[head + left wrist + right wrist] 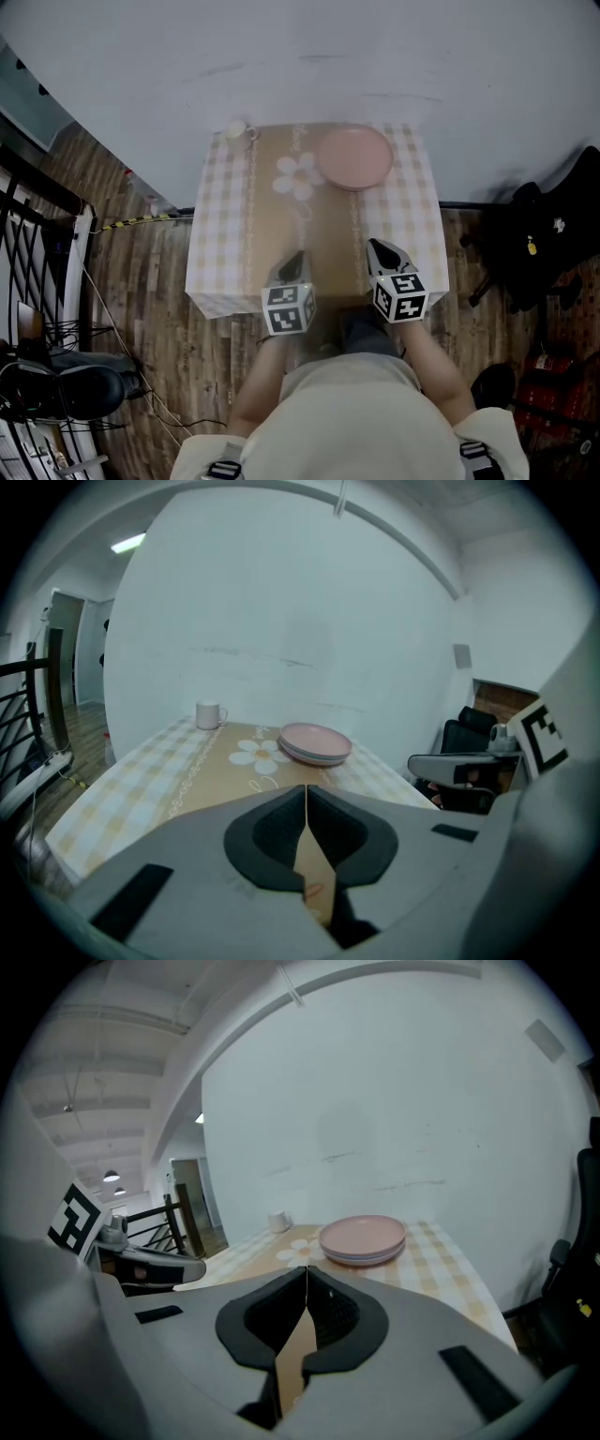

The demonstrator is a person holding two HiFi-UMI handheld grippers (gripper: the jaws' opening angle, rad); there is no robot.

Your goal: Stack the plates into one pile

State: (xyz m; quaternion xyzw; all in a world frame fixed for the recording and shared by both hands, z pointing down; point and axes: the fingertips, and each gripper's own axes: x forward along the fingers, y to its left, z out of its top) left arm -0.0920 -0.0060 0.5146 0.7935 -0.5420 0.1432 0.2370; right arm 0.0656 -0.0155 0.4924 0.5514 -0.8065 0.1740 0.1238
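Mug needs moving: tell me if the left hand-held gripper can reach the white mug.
Probably yes: only bare tablecloth lies between the left hand-held gripper and the mug; the plates sit aside.

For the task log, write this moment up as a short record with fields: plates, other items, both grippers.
plates: pink plates, already in one pile at the far right of the table; exact count unclear
other items: white mug at the far left corner, apart from the pile
left gripper: jaws together, nothing between them, over the near edge
right gripper: jaws together, nothing between them, over the near edge
task status: looks done
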